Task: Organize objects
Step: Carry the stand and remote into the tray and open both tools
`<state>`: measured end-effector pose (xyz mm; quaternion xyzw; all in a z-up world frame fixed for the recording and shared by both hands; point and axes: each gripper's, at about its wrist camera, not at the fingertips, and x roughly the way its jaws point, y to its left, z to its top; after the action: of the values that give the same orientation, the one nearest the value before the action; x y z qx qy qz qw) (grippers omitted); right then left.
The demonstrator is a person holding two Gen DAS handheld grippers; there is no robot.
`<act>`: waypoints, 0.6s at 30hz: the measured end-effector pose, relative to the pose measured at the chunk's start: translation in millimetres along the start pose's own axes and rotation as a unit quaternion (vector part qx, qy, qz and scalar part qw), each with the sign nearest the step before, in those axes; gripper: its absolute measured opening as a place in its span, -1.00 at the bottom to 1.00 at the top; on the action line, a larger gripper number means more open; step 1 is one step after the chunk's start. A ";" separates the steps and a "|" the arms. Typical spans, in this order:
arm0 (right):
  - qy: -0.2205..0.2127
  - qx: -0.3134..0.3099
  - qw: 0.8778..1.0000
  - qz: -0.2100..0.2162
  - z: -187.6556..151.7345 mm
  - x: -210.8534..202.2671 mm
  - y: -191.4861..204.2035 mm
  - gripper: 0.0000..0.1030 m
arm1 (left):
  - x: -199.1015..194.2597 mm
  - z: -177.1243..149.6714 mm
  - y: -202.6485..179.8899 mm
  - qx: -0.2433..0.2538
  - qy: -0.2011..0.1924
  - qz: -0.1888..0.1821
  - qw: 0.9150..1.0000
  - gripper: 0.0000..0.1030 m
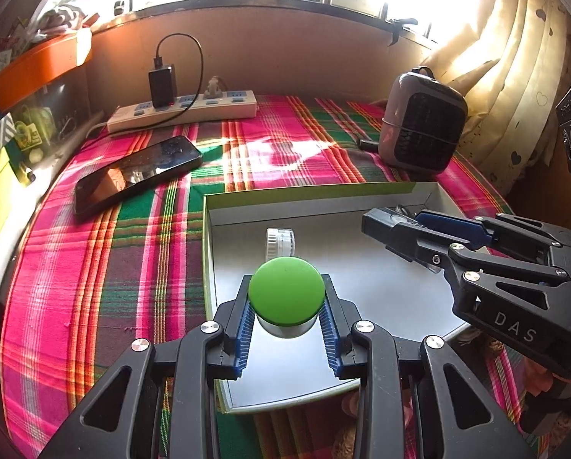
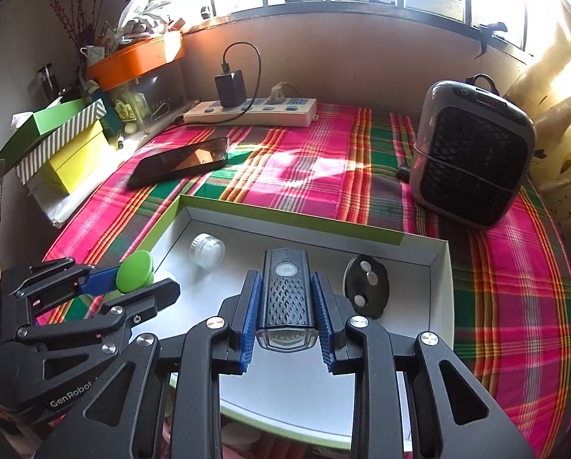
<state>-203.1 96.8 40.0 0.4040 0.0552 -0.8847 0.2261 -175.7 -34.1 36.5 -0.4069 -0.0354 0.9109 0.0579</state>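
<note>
While the left claw (image 1: 287,321) grips a green-lidded jar (image 1: 286,291), only the right view shows a black disc (image 2: 366,286) beside the right claw's (image 2: 286,317) clamped flashlight (image 2: 286,298).

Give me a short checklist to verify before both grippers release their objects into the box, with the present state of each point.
1. Left gripper closed on green-lid jar: ok.
2. Right gripper closed on black light: ok.
3. Both objects over the white box: ok.
4. Jar apart from the small white cap: ok.
5. Light apart from the black disc: ok.
6. Objects touching the box floor: cannot tell.
</note>
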 end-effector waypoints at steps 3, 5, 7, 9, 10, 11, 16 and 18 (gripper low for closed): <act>0.007 -0.005 1.000 0.001 2.6 9.2 0.2 -0.45 | 7.1 0.6 1.2 0.000 0.006 0.001 1.000 -0.42; 0.009 -0.006 1.000 0.001 5.1 13.8 -0.2 -0.45 | 11.2 1.0 2.9 -0.003 0.009 0.001 1.000 -0.43; 0.012 -0.008 1.000 0.000 6.6 17.4 -0.2 -0.45 | 14.7 1.5 3.4 -0.004 0.012 0.002 1.000 -0.43; 0.013 -0.011 1.000 0.000 7.5 20.5 0.2 -0.45 | 16.8 2.0 3.6 -0.003 0.013 0.003 1.000 -0.42; 0.015 -0.013 1.000 -0.001 7.7 21.8 0.3 -0.45 | 17.2 2.1 2.6 0.000 0.012 0.004 1.000 -0.42; 0.015 -0.014 1.000 -0.001 7.4 22.9 0.3 -0.45 | 17.8 2.3 2.1 0.003 0.011 0.006 1.000 -0.42; 0.017 -0.014 1.000 -0.001 7.7 26.8 -1.2 -0.45 | 20.1 2.6 0.8 0.009 0.009 0.007 1.000 -0.43; 0.017 -0.016 1.000 -0.001 8.1 27.0 -0.9 -0.45 | 22.0 2.3 0.1 0.011 0.011 0.007 1.000 -0.42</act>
<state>-224.5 85.8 25.4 0.4148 0.0738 -0.8771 0.2307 -192.0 -31.2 21.8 -0.4161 -0.0214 0.9073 0.0565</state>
